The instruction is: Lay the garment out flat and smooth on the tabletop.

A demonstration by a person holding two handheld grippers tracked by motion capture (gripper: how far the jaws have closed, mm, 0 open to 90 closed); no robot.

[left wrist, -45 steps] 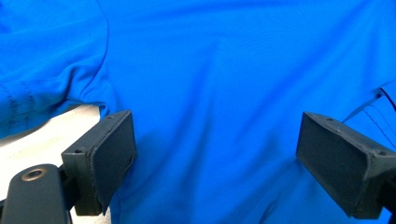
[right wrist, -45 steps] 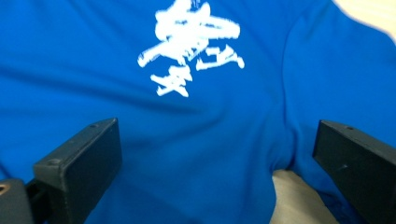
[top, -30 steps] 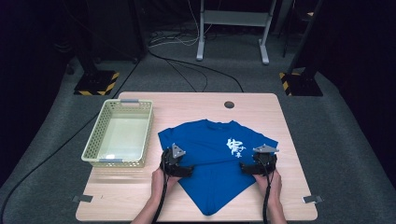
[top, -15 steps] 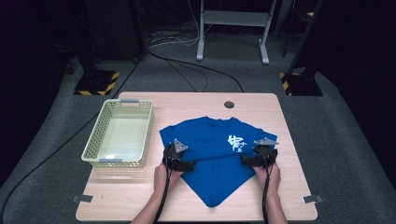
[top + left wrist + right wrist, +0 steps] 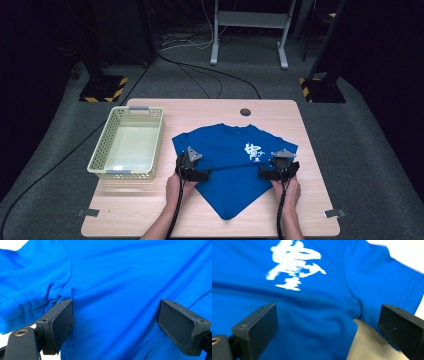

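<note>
One basket, seemingly empty, beside shirt

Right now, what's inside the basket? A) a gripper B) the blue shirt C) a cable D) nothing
D: the high view shows the basket with a bare bottom, standing left of the shirt, which lies spread on the table with the left gripper and right gripper at its sides.
</note>
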